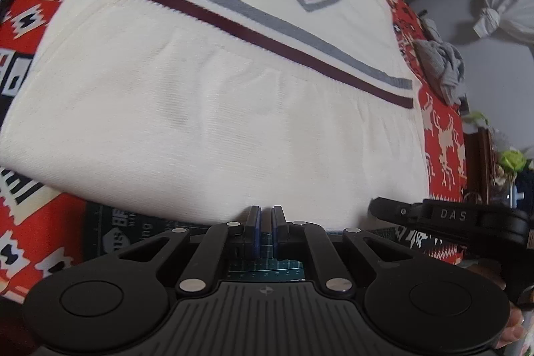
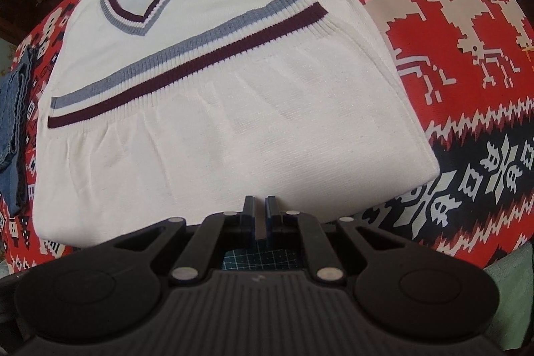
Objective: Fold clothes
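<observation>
Left gripper (image 1: 266,216) low at vest (image 1: 207,109) fold | right gripper (image 2: 259,206) alike

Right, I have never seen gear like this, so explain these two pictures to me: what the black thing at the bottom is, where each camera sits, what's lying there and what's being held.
No robot here: a person holds a two-finger gripper in each hand, each with a wide-angle camera looking along its fingers. The black frame at the bottom is the tool itself.

One picture is from the left gripper; the right tool shows at its edge. The other is from the right gripper.

On the red patterned blanket lies a cream sleeveless sweater, its striped hem folded up over the chest. Folded jeans sit beside it, and grey clothing further off.

Both grippers look nearly closed at the sweater's near edge; whether they pinch it is not visible.
</observation>
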`<state>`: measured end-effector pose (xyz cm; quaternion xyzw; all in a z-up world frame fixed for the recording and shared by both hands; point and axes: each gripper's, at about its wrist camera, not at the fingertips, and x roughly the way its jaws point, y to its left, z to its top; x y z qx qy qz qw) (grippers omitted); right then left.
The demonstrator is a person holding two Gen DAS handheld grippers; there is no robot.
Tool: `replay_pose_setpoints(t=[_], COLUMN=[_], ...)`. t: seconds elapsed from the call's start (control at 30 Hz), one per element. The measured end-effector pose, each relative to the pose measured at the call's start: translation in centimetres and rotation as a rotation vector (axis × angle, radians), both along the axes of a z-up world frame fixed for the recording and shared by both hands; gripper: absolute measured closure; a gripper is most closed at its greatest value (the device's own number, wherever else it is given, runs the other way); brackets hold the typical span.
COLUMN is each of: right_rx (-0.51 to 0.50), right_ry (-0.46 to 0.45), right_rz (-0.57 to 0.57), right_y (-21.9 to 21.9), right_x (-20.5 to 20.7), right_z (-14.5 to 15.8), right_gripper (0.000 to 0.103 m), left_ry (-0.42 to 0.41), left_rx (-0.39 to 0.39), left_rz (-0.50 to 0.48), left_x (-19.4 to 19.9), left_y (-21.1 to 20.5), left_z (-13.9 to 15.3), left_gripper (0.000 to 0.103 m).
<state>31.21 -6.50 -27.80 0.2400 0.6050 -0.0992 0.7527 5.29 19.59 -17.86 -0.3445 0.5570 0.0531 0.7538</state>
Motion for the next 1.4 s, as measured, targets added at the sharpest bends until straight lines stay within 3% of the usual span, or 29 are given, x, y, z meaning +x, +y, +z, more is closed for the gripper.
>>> replay_pose_setpoints(t=[0.4,0.57,0.63,1.0,1.17,1.27,1.33,1.4], right_rx=[0.0,-0.006,-0.008,-0.014,-0.02,-0.022,-0.022,-0.022], right_ry=[0.0,-0.004,-0.003,0.0,0.0,0.001,0.001,-0.002], right_rz=[-0.004,-0.002,-0.002,-0.002,0.001,0.002,0.001,0.002], right_y=[-0.3,-0.2,-0.2,-0.2,-0.1,0.0,0.0,0.0], right_x=[0.0,0.0,-0.1,-0.1,-0.1,0.0,0.0,-0.1], right_z=[0.0,0.2,0.2,0.1,0.0,0.1,0.1,0.2], right_gripper=[0.096,0.096,0.096,0.096,0.096,0.096,0.096,0.095], left_ry=[0.055,0.063,0.08,0.131,0.108,0.111,0.073,0.042], left_rx=[-0.045,-0.025,0.029,0.069,0.033,0.107,0.055,0.058], left_rz=[0.199,0.237,0.256,0.376,0.43,0.464,0.455,0.443], left_x=[-2.8,-3.8,-4.1,-6.8,-7.9,-8.2,-8.3,-8.3], left_y=[5.4,6.8,7.4,12.5,14.3,14.3,14.3,14.0], left_z=[0.0,0.4,0.7,1.0,1.2,1.9,1.8,2.3], left_gripper=[0.096,0.096,0.096,0.096,0.096,0.093,0.094,0.093])
